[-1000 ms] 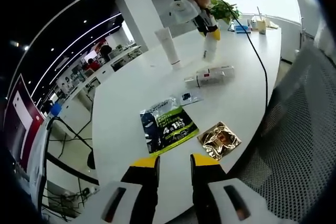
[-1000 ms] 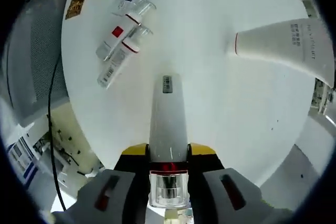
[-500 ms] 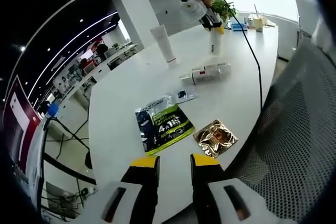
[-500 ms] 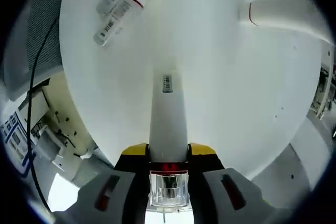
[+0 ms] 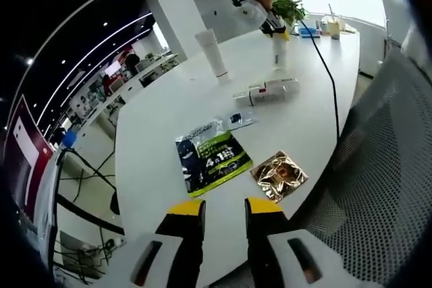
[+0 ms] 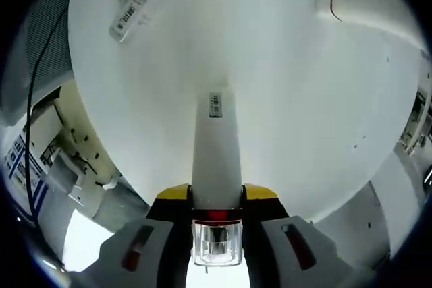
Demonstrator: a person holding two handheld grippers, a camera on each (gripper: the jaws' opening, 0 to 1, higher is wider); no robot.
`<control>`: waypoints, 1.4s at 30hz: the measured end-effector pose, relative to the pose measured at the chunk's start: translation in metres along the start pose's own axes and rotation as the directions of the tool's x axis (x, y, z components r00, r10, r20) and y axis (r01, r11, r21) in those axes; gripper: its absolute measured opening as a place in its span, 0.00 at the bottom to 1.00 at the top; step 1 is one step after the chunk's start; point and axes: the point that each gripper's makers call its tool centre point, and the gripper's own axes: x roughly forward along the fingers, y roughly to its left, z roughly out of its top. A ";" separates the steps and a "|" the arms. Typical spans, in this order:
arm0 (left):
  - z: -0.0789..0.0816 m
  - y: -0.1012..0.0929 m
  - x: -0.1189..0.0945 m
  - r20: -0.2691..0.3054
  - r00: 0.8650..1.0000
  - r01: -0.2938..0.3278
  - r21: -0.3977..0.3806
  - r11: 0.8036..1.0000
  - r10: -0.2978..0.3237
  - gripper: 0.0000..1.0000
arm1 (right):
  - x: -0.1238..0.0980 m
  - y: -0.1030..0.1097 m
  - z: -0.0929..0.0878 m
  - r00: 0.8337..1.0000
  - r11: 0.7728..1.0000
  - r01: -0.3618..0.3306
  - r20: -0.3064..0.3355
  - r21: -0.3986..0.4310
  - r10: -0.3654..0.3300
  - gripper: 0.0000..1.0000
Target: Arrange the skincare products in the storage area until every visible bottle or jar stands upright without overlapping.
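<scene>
- Right tool (image 6: pixel 216 197) clamps a white tube (image 6: pixel 216 150) over the white bench (image 6: pixel 283 85).
- Left tool (image 5: pixel 224 208) empty, jaws slightly apart, at the near bench edge.
- Second tube (image 5: pixel 212 52) upright, far side; two bottles (image 5: pixel 265 90) lying flat mid-bench.

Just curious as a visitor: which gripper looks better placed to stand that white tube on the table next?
The right gripper: its jaws already clamp the white tube above the table. The left gripper is open, far from it.

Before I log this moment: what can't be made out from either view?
- Right gripper view: the held tube's far end hides whether it touches the table.
- Right gripper view: the standing tube is cut off by the edge.
- Left gripper view: lettering on the lying bottles is too small.
</scene>
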 end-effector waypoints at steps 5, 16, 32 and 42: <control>-0.002 0.000 0.000 -0.010 1.000 0.000 -0.005 1.000 0.000 0.24 | -0.009 0.000 0.001 0.999 0.999 0.006 -0.052 -0.038 -0.008 0.23; 0.000 0.002 -0.001 -0.003 1.000 -0.010 -0.010 1.000 0.010 0.24 | -0.019 0.010 0.013 0.986 0.996 -0.011 -0.169 -0.091 -0.004 0.24; 0.000 0.002 -0.001 0.002 1.000 -0.005 -0.003 1.000 0.005 0.24 | -0.027 0.022 0.024 0.977 0.997 0.001 -0.211 -0.071 -0.016 0.24; -0.001 0.000 0.000 -0.007 1.000 0.004 -0.001 1.000 -0.004 0.24 | -0.029 0.018 0.027 0.976 0.996 0.006 -0.218 -0.094 -0.026 0.24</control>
